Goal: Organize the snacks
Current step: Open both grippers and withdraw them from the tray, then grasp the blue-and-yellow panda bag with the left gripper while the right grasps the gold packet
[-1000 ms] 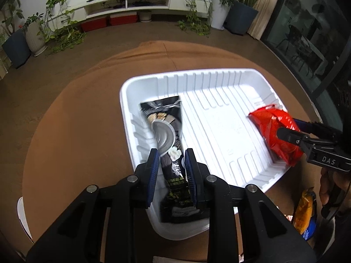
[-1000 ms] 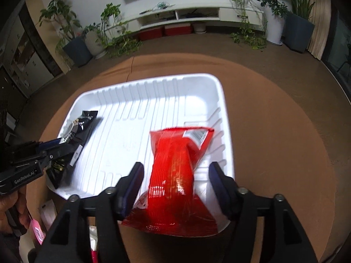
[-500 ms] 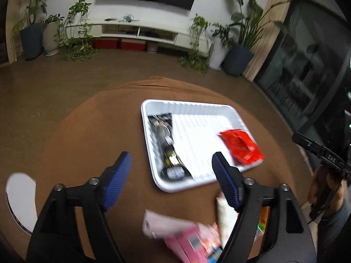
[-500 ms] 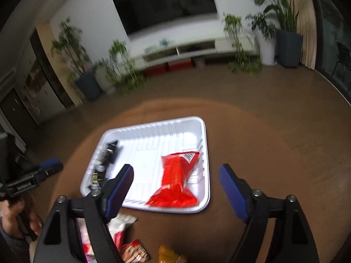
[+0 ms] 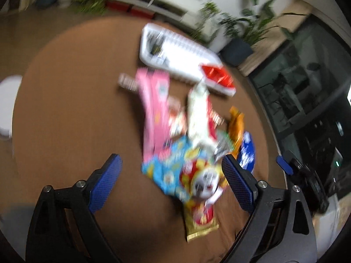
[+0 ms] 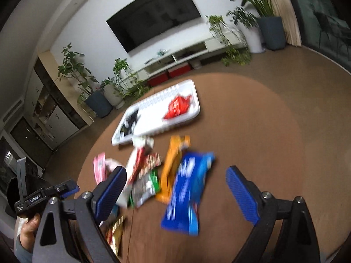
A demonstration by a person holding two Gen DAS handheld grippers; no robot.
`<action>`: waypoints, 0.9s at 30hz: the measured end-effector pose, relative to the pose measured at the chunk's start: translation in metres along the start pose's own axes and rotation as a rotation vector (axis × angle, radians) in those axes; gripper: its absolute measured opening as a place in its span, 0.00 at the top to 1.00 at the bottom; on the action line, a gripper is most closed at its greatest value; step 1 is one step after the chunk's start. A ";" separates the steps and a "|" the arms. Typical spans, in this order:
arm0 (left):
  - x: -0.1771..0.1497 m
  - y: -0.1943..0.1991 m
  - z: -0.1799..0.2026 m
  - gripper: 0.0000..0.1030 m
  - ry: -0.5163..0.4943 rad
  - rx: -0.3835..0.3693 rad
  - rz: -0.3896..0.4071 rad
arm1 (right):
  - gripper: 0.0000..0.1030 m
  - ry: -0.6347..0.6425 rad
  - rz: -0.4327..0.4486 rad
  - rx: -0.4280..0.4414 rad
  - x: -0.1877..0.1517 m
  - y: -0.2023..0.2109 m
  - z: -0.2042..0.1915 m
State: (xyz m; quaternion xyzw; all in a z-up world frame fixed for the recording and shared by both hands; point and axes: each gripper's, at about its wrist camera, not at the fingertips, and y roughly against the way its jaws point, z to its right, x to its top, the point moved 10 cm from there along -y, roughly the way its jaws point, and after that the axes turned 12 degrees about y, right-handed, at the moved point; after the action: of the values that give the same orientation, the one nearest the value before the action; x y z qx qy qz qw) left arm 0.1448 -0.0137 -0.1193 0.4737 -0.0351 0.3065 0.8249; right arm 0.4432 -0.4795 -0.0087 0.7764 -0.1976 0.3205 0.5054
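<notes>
A white tray (image 5: 186,43) lies at the far side of the round brown table; it also shows in the right wrist view (image 6: 195,100). It holds a black snack pack (image 6: 130,121) at its left end and a red pack (image 6: 178,109) at its right end. A pile of loose snacks lies nearer: a pink pack (image 5: 153,100), a light-blue pack (image 5: 173,171), a white pack (image 5: 197,114), an orange pack (image 6: 173,164) and a blue pack (image 6: 188,195). My left gripper (image 5: 173,182) is open and empty above the pile. My right gripper (image 6: 175,188) is open and empty over the blue pack.
The brown table (image 6: 252,131) has bare surface to the right of the pile. A white chair (image 5: 8,100) stands at the table's left edge. Potted plants (image 6: 269,30) and a white TV bench (image 6: 175,57) stand far behind. The left wrist view is blurred.
Both grippers let go of their packs in the tray, opened wide, and pulled back and up. They now hang over the loose snack pile nearer to me.
</notes>
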 end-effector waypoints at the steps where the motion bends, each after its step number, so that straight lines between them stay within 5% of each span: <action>1: -0.008 -0.004 -0.001 0.10 0.008 0.017 -0.016 | 0.09 0.003 -0.004 -0.003 -0.007 0.002 -0.003; 5: -0.027 -0.008 0.012 0.10 -0.038 0.056 -0.025 | 0.09 0.013 -0.022 -0.003 -0.029 0.006 -0.013; 16: -0.011 -0.031 0.036 0.10 -0.115 0.196 -0.018 | 0.09 0.050 -0.031 -0.006 -0.035 0.007 -0.021; 23: -0.006 -0.043 0.038 0.12 -0.159 0.191 -0.023 | 0.09 0.094 -0.032 0.002 -0.039 0.007 -0.034; 27: -0.009 -0.046 0.031 0.30 -0.167 0.183 -0.050 | 0.09 0.119 -0.037 0.013 -0.043 0.007 -0.044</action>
State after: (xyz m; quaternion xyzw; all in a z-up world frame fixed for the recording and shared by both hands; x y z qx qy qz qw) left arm 0.1691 -0.0594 -0.1404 0.5717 -0.0637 0.2474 0.7797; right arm 0.3950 -0.4435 -0.0217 0.7628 -0.1508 0.3577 0.5171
